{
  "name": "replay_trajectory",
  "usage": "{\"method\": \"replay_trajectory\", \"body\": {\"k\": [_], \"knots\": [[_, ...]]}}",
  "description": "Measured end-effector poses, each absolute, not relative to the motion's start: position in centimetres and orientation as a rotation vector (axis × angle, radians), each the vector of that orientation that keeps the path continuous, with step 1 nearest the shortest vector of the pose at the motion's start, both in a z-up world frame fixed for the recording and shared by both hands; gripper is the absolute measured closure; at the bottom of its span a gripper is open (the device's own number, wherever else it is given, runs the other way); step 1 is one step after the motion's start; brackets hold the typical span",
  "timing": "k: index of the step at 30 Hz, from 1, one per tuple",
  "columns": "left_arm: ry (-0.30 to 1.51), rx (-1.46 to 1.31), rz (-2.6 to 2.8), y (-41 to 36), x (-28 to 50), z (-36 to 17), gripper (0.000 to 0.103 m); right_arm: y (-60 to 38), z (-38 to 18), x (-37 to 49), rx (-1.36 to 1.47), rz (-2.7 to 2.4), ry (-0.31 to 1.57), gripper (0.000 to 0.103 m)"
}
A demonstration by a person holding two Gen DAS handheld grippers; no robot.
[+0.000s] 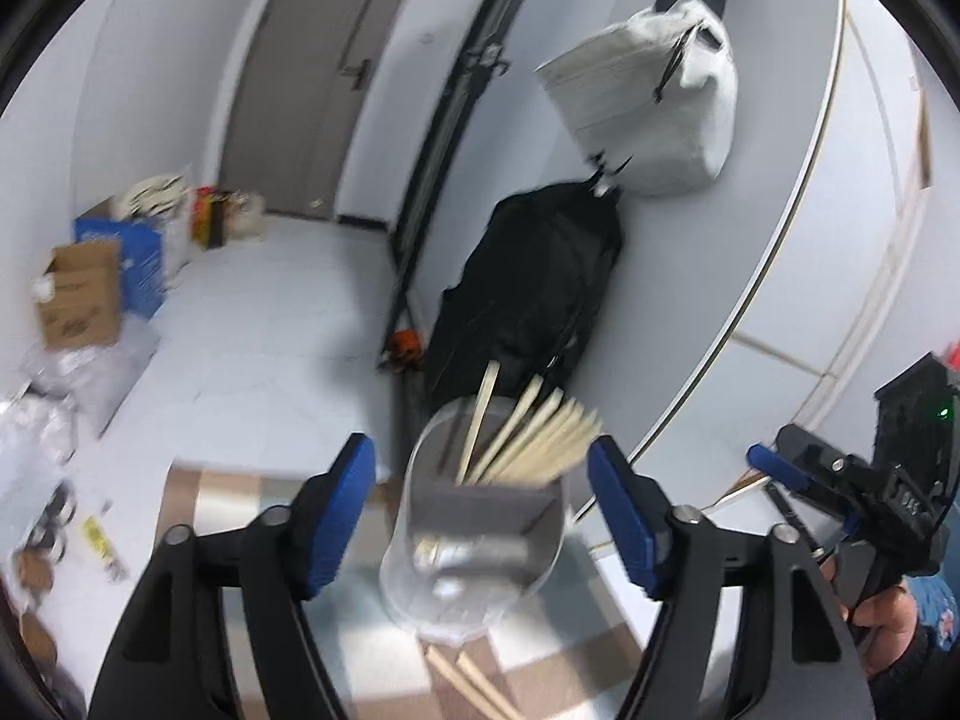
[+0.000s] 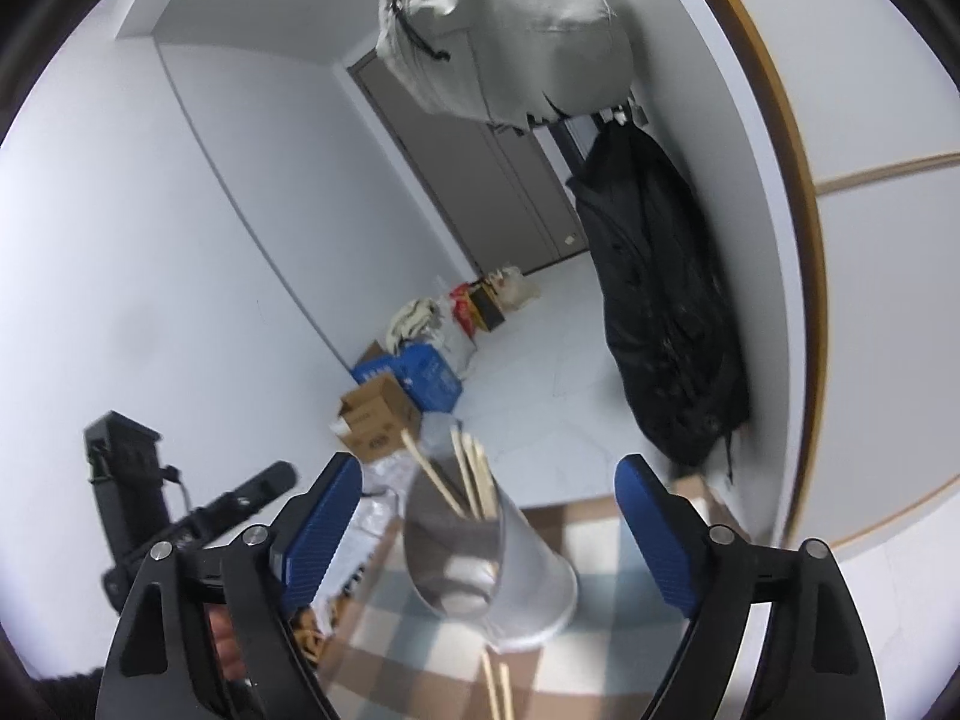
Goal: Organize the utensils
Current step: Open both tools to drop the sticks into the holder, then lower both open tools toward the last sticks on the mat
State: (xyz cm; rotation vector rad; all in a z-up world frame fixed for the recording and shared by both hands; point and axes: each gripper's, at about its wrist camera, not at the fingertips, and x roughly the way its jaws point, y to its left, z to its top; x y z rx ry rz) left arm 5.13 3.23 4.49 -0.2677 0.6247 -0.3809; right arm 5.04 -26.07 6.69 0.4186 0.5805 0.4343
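Both tools spread wide, pads clear of everything: left tool (image 1: 480, 507) and right tool (image 2: 489, 525) each framing, without touching, a clear cup (image 1: 474, 540) standing upright on the checked tabletop (image 1: 576, 630), a bundle of wooden chopsticks (image 1: 528, 438) leaning inside it and loose chopsticks (image 1: 468, 681) lying flat just before its base. Beyond the tabletop edge, on the floor (image 1: 270, 324): cardboard box (image 1: 81, 294), blue box (image 1: 141, 264), plastic wrapping; farther off, black coat (image 1: 534, 276) and grey bag (image 1: 654, 102) hanging on the wall, grey door (image 1: 324, 72) at the back.
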Motion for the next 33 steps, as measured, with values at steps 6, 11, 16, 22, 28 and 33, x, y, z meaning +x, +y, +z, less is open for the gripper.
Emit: {"method": "replay_trajectory", "body": {"k": [6, 11, 16, 22, 28, 33], "knots": [[0.815, -0.237, -0.250, 1.1, 3.7, -1.2, 0.029, -25.0, 3.3, 3.1, 0.354, 0.441, 0.632, 0.005], [0.976, -0.214, -0.143, -0.3, 4.9, -6.2, 0.029, -24.9, 1.2, 1.8, 0.329, 0.434, 0.686, 0.003], [1.099, -0.202, -0.045, -1.2, 6.7, -9.2, 0.029, -25.7, 1.0, 1.1, 0.362, 0.446, 0.683, 0.003], [1.204, -0.172, 0.049, -1.4, 8.1, -11.3, 0.037, -26.7, 0.7, 1.1, 0.379, 0.429, 0.704, 0.003], [1.222, -0.158, 0.090, -1.3, 9.0, -12.1, 0.038, -27.7, 0.5, 0.9, 0.425, 0.442, 0.707, 0.003], [1.200, -0.120, 0.108, -1.8, 9.3, -11.8, 0.065, -27.8, 0.4, 0.9, 0.428, 0.448, 0.715, 0.003]]}}
